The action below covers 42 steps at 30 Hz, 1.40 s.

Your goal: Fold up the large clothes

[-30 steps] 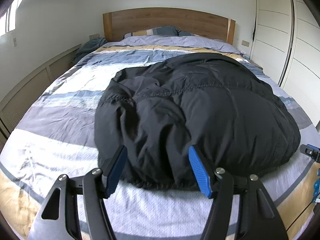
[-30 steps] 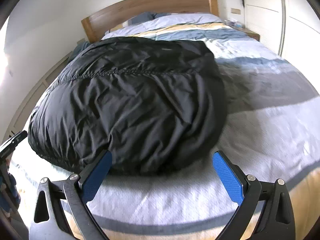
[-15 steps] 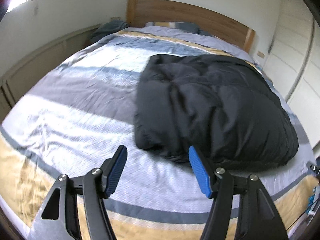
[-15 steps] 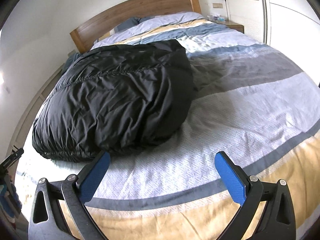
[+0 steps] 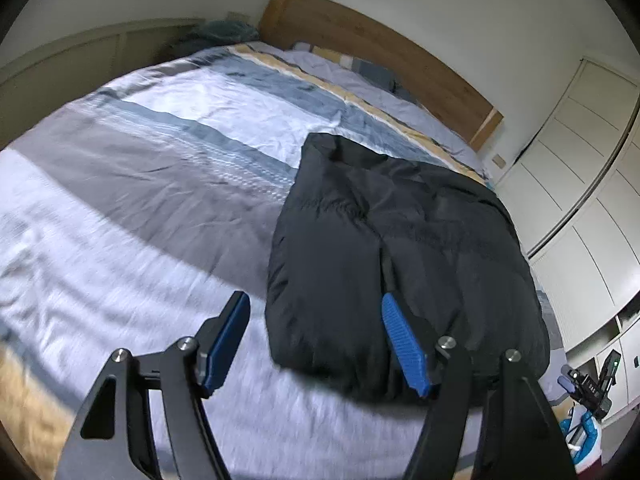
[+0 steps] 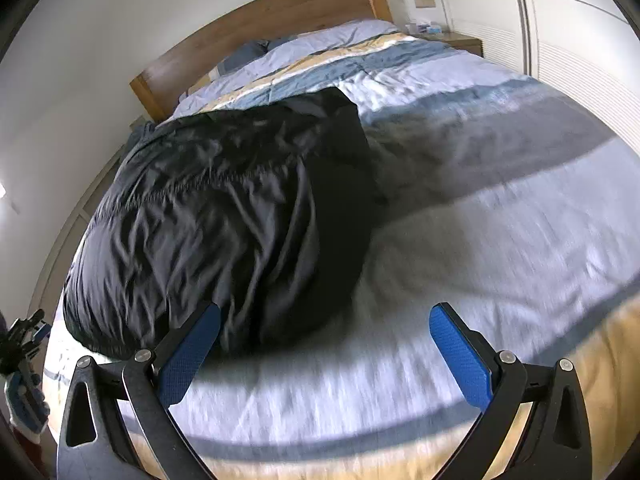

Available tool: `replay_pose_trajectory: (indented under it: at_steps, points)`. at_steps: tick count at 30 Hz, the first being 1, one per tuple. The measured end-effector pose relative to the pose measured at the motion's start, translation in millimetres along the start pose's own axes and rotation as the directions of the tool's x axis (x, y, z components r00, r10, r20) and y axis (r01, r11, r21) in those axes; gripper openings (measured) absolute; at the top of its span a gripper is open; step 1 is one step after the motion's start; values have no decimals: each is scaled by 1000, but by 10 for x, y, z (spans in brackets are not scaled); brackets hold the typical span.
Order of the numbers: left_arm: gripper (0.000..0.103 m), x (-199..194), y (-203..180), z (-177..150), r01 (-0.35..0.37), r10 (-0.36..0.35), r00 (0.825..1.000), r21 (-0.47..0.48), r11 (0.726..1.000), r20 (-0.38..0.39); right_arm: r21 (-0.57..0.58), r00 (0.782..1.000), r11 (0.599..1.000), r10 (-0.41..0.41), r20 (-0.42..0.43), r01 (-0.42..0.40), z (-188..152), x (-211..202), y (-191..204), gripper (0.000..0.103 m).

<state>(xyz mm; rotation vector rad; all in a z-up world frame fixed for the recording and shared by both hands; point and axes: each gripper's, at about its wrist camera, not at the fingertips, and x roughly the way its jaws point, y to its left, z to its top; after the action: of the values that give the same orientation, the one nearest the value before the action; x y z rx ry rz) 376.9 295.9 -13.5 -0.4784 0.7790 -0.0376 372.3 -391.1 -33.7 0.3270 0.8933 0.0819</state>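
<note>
Both grippers have pulled back off the black jacket (image 5: 400, 248), left gripper (image 5: 316, 340) opening a little wider and right gripper (image 6: 324, 352) spread empty, leaving it bundled on the bed (image 5: 160, 184), apparently folded.

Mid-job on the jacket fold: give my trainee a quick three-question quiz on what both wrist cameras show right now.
1. True or false: the left gripper is clamped on the black jacket.
2. Multiple choice: the jacket lies on A) the floor, B) the striped bedspread, C) a chair.
3. Fill in: between the fingers of the right gripper the view shows mostly ____ .

Key:
1. False. Its jaws stand open, have just been opening, and hold nothing.
2. B.
3. Bedspread; the jacket sits toward its left finger.
</note>
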Motion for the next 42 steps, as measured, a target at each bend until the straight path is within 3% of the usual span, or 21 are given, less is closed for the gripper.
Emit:
replay_pose_trajectory:
  at_steps: [7,11,12,16,21,27,29,30,33,34,38,42]
  points:
    - [67,815,56,431,73,-76,989,-24,997,-130,28,999,999,30,-20,-29,575,441,16,103]
    - [67,1238,90,505,70,-72,975,-15,997,-210,18,997,999,34,-73,-33,779,775,12,103]
    - [69,1316,114,503,76,-79,970,-21,997,-228,24,995,999,39,-93,-37,808,869,-3,103]
    - [99,1653,225,528,62,-60,955,-4,998,-291,61,983,997,60,-174,-50,872,1260,-151,103]
    - [103,1917,345,504,130,-142,929,-59,990,-341,160,956,978,171,-240,-134,895,1606,-369,103]
    - [103,2101,478,471,261,-309,879,-175,949,-363,256,907,932,323,-270,-256,827,1930,-533,103]
    - [103,2165,478,450,325,-391,847,-231,917,-360,267,888,915,372,-271,-302,825,1995,-513,103]
    - [103,2190,464,443,354,-427,831,-253,900,-357,281,872,900,407,-272,-333,830,2034,-489,103]
    - [103,2283,351,403,452,-539,762,-302,839,-358,308,780,823,558,-284,-477,830,2173,-248,103]
    - [103,2309,333,383,459,-550,753,-311,832,-361,307,760,807,584,-285,-505,820,2216,-193,103]
    - [103,2297,285,339,449,-534,770,-298,842,-349,330,747,778,618,-247,-534,773,2279,-246,103]
    - [101,2233,123,242,415,-487,815,-270,869,-313,298,765,790,603,-225,-535,697,2229,-186,103]
